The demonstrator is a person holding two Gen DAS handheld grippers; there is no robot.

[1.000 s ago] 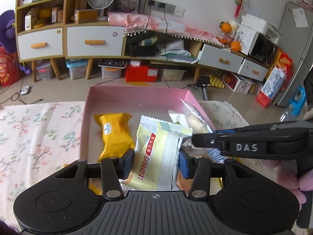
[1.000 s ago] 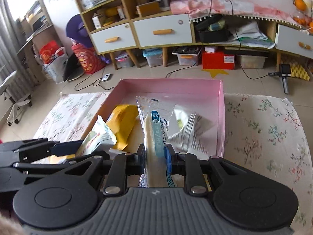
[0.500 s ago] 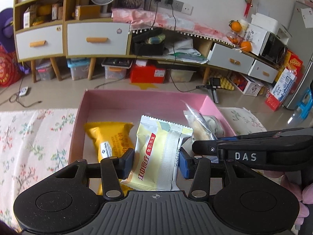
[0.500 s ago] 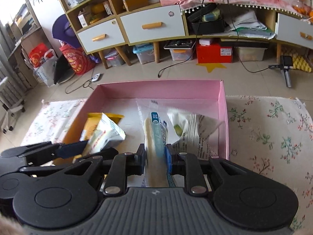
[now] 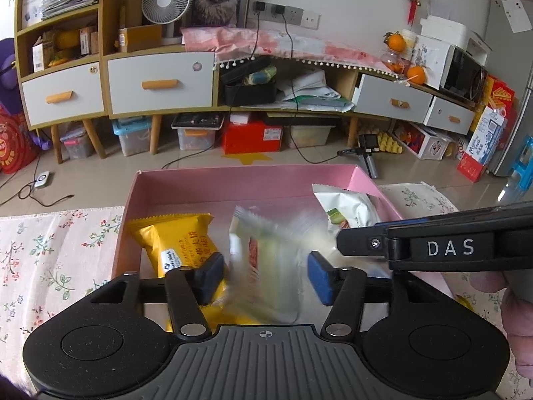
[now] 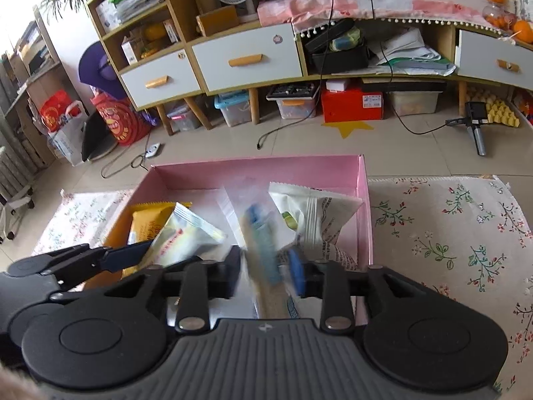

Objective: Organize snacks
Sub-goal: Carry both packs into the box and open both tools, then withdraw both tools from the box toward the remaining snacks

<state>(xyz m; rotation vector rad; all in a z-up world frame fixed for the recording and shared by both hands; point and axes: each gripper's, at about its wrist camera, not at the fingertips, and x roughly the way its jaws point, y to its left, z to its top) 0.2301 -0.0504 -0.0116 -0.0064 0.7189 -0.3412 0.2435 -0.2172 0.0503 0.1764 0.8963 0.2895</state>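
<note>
A pink box sits on a floral cloth. In it lie a yellow snack pack and a white-green pack. My left gripper is open; a pale yellow pack is blurred between its fingers, falling into the box. My right gripper is open; a clear pack with a blue label is blurred between its fingers, dropping. The right gripper's finger crosses the left wrist view.
The floral cloth covers the table on both sides of the box. Beyond the table edge are the floor, a cabinet with drawers, storage bins and cables.
Both grippers have opened. The pale yellow pack and the blue-label pack have been let go and are falling, blurred, into the pink box.
</note>
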